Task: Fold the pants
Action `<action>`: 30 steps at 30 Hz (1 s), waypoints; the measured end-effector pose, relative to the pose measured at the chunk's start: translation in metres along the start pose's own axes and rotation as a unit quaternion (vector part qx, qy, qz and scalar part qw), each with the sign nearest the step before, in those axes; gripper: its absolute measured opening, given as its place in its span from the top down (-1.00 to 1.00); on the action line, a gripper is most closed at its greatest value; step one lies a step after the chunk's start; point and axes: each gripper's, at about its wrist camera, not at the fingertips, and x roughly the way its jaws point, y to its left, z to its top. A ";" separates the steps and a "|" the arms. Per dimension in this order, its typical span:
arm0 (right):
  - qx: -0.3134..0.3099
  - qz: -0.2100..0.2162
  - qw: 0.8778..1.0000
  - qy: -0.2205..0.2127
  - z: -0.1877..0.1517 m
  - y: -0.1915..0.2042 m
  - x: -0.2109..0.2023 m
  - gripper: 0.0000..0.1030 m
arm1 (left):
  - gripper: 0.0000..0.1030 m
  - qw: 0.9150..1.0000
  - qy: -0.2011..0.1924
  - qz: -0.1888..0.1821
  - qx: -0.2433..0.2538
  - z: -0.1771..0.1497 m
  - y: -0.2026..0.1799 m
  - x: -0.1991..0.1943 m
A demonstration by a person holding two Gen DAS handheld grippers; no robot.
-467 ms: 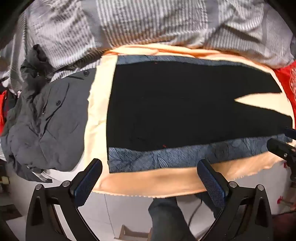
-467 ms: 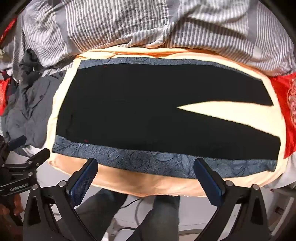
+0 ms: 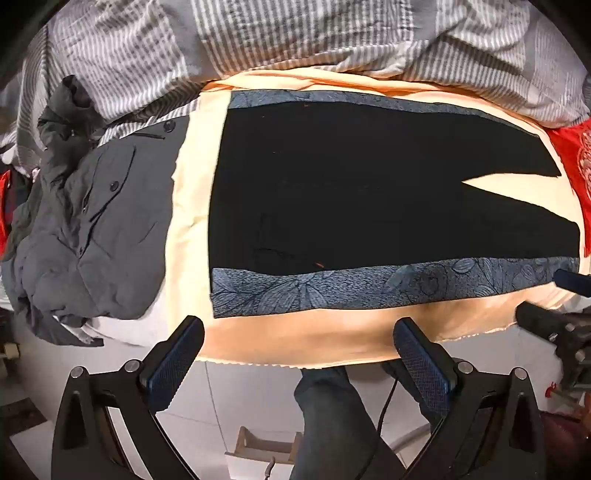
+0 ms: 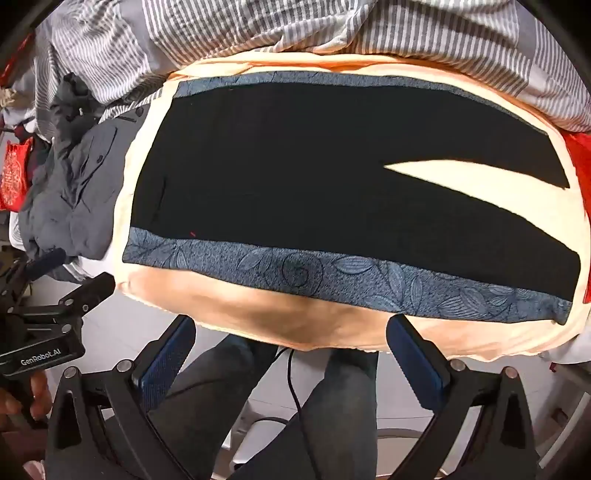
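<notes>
Pants (image 3: 369,192), one black pair flat, two legs, left gripper (image 3: 299,354) and right gripper (image 4: 291,350) both wide apart, empty

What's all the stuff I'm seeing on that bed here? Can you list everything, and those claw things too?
Pants: one pair, black with blue patterned side bands, laid flat, legs spread toward the right.
Sheet: one, peach, under the pants.
Striped bedding: one heap, grey and white, behind the pants.
Grey garment: one, crumpled, buttoned, left of the pants.
Red cloth: one piece, right edge of the bed.
Floor: white tiles, below the bed edge.
Person's legs: two, dark trousers, beside the bed.
Left gripper: one, black with blue pads, open, empty.
Right gripper: one, the same, open, empty.
</notes>
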 end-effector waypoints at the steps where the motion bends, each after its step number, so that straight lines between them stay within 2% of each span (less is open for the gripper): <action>1: 0.004 -0.003 1.000 -0.004 0.002 -0.002 -0.002 -1.00 | -1.00 1.000 0.001 0.001 -0.002 -0.001 0.001 -0.001; 9: 0.037 -0.025 0.999 -0.007 0.006 -0.015 -0.008 -1.00 | -1.00 1.000 -0.003 -0.001 -0.009 0.007 0.000 -0.007; 30: 0.036 -0.027 0.999 -0.025 0.003 -0.027 -0.023 -1.00 | -1.00 1.000 -0.028 0.009 0.005 0.007 -0.015 -0.023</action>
